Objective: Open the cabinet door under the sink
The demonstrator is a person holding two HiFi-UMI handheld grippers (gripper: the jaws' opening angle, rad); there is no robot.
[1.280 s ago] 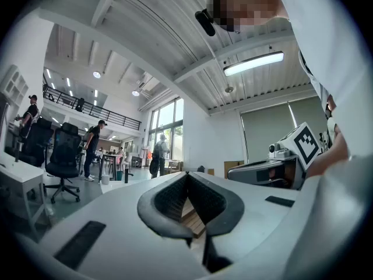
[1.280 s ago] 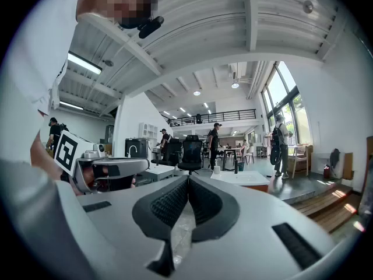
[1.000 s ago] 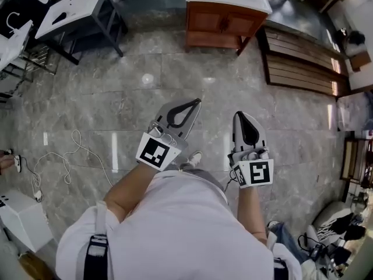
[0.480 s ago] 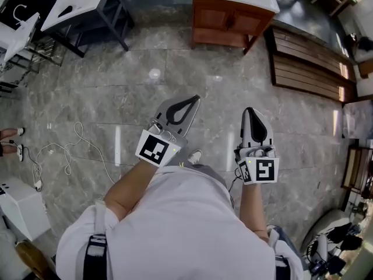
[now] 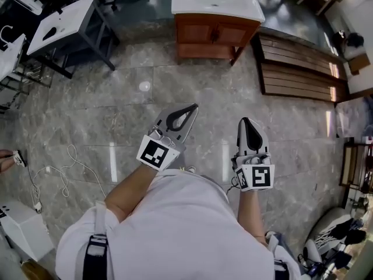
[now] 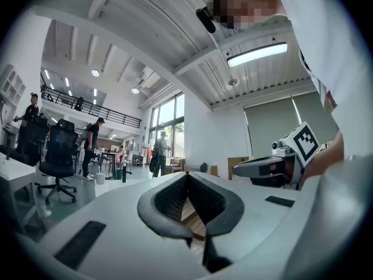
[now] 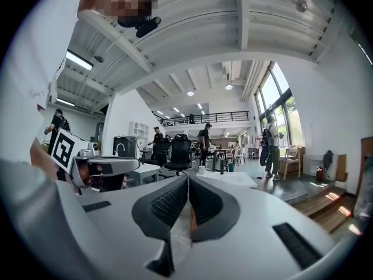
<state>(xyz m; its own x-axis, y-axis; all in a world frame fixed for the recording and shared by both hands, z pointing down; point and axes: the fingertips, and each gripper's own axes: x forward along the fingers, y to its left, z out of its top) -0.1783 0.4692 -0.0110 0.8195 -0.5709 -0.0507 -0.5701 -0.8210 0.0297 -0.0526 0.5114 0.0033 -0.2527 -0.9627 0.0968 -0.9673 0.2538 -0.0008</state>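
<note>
You hold the left gripper (image 5: 192,106) and right gripper (image 5: 246,121) side by side over the grey floor (image 5: 105,104) at mid-frame, each with its jaws pressed together and empty. The wooden cabinet (image 5: 201,35), doors closed, sits under the white sink (image 5: 233,4) at top centre, well apart from both.

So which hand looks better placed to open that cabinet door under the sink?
Left, marginally: the left tool sits nearer the cabinet than the right tool, angled toward its doors. Both are shut, empty, far off.

Reddish-brown cabinet (image 5: 213,35), white sink top (image 5: 233,4), grey, seemingly marble-veined floor (image 5: 105,104)
</note>
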